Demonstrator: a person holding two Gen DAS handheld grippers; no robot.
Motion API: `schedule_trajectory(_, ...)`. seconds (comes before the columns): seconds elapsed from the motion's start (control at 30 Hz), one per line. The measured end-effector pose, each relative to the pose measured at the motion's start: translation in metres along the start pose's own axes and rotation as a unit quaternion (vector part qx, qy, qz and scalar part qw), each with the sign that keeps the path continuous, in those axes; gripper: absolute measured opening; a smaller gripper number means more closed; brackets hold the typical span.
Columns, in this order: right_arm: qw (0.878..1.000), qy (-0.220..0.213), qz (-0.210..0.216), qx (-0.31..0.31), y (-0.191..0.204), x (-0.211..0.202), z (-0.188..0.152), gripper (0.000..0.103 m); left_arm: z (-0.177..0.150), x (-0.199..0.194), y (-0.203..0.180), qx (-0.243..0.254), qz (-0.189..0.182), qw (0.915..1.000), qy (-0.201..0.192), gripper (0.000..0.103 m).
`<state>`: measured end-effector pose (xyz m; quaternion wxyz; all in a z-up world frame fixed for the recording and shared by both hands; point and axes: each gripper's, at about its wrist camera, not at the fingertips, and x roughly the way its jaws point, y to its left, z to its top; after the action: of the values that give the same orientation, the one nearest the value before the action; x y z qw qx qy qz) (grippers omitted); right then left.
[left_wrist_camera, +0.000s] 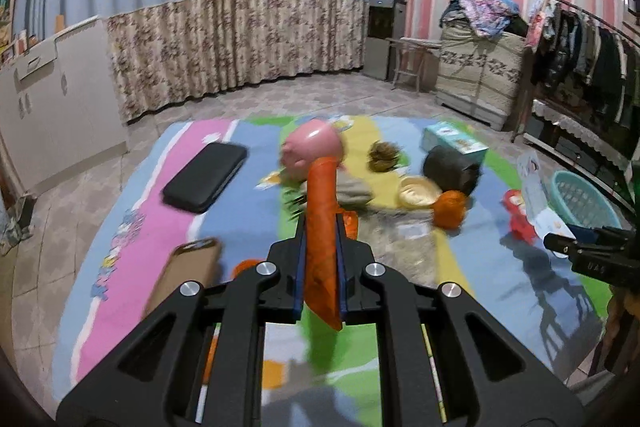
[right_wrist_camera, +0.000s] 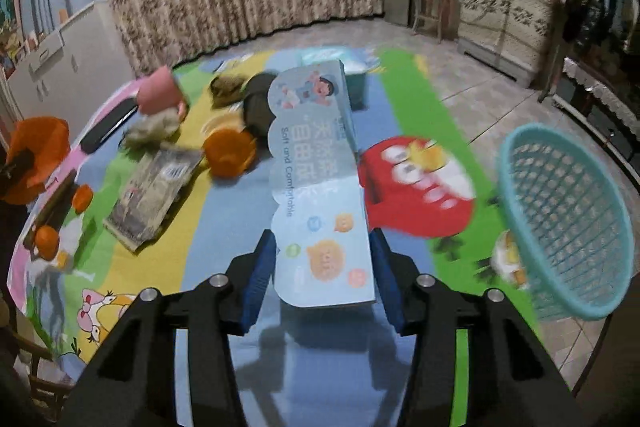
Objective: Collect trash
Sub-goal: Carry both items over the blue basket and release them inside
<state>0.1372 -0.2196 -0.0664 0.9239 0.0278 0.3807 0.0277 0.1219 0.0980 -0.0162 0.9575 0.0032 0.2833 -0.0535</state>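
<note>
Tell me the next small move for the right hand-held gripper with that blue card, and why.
Probably carry it rightward over the teal basket. The right hand-held gripper already has the blue card lifted between its pads, and the basket sits just to its right.

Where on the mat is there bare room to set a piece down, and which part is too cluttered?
Free: the blue stripe in front of the right gripper, between the grey packet and the red toy; also the green stripe between that toy and the teal basket. Crowded: the far middle around the orange cup, pink cup and dark pouch.
</note>
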Motion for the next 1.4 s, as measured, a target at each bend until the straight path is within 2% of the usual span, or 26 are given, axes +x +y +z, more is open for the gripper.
schedule_trajectory(0.27,0.997,-0.038,-0.042,0.057,-0.082,-0.033,0.02,0.048,0.026,0.015,-0.076,0.029,-0.052,0.998,-0.023,0.01)
schedule_trajectory(0.37,0.993,-0.048,-0.074,0.073,-0.117,-0.042,0.025,0.048,0.034,0.02,-0.107,0.04,-0.072,0.9962,-0.029,0.01)
schedule_trajectory(0.57,0.986,-0.053,-0.101,0.12,-0.184,-0.047,0.024,0.048,0.046,0.031,-0.17,0.064,-0.108,0.9912,-0.041,0.01)
schedule_trajectory(0.87,0.979,-0.053,-0.124,0.156,-0.255,-0.046,0.013,0.048,0.051,0.052,-0.257,0.091,-0.168,0.9807,-0.041,0.01)
schedule_trajectory(1.07,0.972,-0.064,-0.13,0.183,-0.28,-0.049,-0.003,0.048,0.049,0.071,-0.311,0.101,-0.212,0.9718,-0.025,0.01)
schedule_trajectory(1.2,0.972,-0.065,-0.128,0.187,-0.283,-0.05,-0.007,0.048,0.043,0.082,-0.346,0.117,-0.24,0.9636,-0.016,0.01)
schedule_trajectory(1.4,0.971,-0.061,-0.122,0.195,-0.29,-0.045,-0.011,0.048,0.032,0.104,-0.391,0.149,-0.258,0.9546,0.006,0.01)
